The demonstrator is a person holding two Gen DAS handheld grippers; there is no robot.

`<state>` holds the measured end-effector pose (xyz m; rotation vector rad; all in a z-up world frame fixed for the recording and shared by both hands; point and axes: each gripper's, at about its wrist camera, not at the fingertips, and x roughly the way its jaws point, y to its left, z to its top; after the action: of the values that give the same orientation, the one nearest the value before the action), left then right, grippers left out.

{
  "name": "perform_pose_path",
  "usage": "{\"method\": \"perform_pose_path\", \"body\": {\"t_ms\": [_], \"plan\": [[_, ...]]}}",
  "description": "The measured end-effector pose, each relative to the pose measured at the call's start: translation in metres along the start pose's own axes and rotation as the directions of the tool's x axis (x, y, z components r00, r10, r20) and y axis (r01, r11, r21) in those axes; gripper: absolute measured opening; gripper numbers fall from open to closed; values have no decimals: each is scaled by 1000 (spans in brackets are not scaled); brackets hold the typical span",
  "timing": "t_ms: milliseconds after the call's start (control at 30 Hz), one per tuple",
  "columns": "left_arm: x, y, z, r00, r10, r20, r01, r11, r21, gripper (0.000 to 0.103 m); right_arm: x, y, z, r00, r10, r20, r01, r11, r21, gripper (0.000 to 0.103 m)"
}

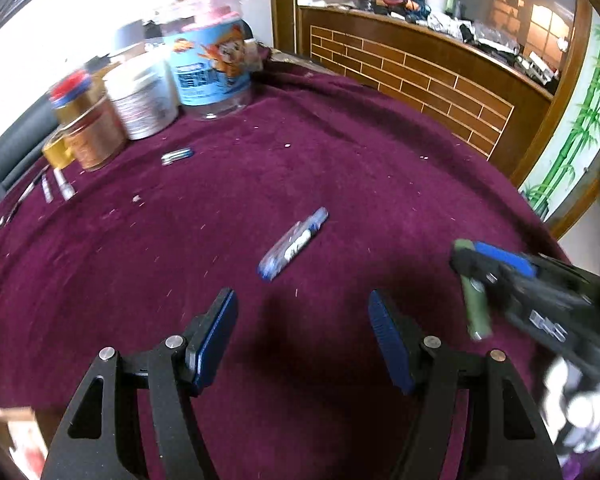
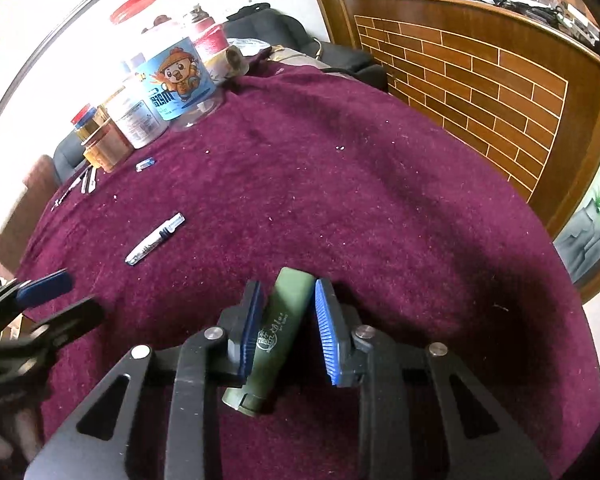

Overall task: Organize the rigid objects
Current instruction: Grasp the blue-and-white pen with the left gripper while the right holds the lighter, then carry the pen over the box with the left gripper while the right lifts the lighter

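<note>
My right gripper [image 2: 286,328] is shut on a dark green tube [image 2: 278,328] and holds it above the maroon tablecloth [image 2: 340,200]; the tube [image 1: 476,308] also shows at the right of the left wrist view, held by the right gripper [image 1: 470,258]. My left gripper [image 1: 302,332] is open and empty above the cloth. A blue and white marker [image 1: 294,248] lies on the cloth just ahead of it, and shows in the right wrist view [image 2: 155,239] too. A small blue object [image 1: 177,156] lies farther back.
Jars and tubs stand at the back left: a blue cartoon tub [image 1: 212,68], a white tub [image 1: 142,100], an amber jar [image 1: 94,140]. Thin metal tools [image 1: 56,188] lie at the left edge. A wooden brick-pattern counter [image 1: 416,76] stands behind the table.
</note>
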<state>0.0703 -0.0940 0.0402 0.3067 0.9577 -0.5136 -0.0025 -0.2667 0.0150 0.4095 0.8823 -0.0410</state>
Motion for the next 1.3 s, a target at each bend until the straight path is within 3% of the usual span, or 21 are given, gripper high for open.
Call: {"method": "perform_pose_path", "body": {"t_ms": [167,233,267,333,400,467,667,733,767,800,867,933,967,1033,1300], "plan": [[29,-10,16,999,41,-14,-39,995,87,61,1,-2,1,1000,13,-2,-13,1000,9,25],[35,-15,22,999,23,-26,-20,994,109,58,1,-4,2,1000,22,-2,-22,1000,17,25],[38,-16,24,999,9,-33,-5,994,110,46,1,-5,2,1000,28,-3,-28,999,23,25],[38,-17,24,999,29,-21,-26,994,108,38,1,-7,2,999,39,-4,-39,999,32,25],[33,-17,21,999,49,-14,-47,992,115,17,1,-8,2,999,49,-5,-49,998,41,25],[30,-12,17,998,54,-18,-52,993,105,8,1,-8,2,999,47,-5,-47,998,40,25],[26,-10,11,998,64,-26,-61,994,87,9,1,-7,1,999,46,-4,-45,998,38,26],[30,-13,14,998,56,-22,-54,995,81,19,1,-8,2,999,52,-4,-52,998,44,27],[34,-14,16,998,55,-27,-53,996,78,36,1,-8,2,999,54,-4,-54,998,45,27],[35,-16,15,997,73,-2,-73,995,74,38,1,-7,2,999,54,-4,-53,998,44,27],[35,-21,14,995,99,13,-100,991,90,37,1,-7,1,999,51,-3,-51,998,40,27],[33,-22,12,998,68,-8,-67,995,72,17,1,-8,1,998,56,-1,-56,998,38,29],[29,-23,10,998,54,-21,-52,996,65,12,1,-9,1,998,66,-1,-65,997,41,30],[19,-26,4,998,64,-4,-64,996,67,12,1,-11,1,996,85,0,-85,995,50,33],[-58,-1,-36,996,-52,74,59,995,-84,12,0,-16,2,992,123,5,-123,990,71,34]]}}
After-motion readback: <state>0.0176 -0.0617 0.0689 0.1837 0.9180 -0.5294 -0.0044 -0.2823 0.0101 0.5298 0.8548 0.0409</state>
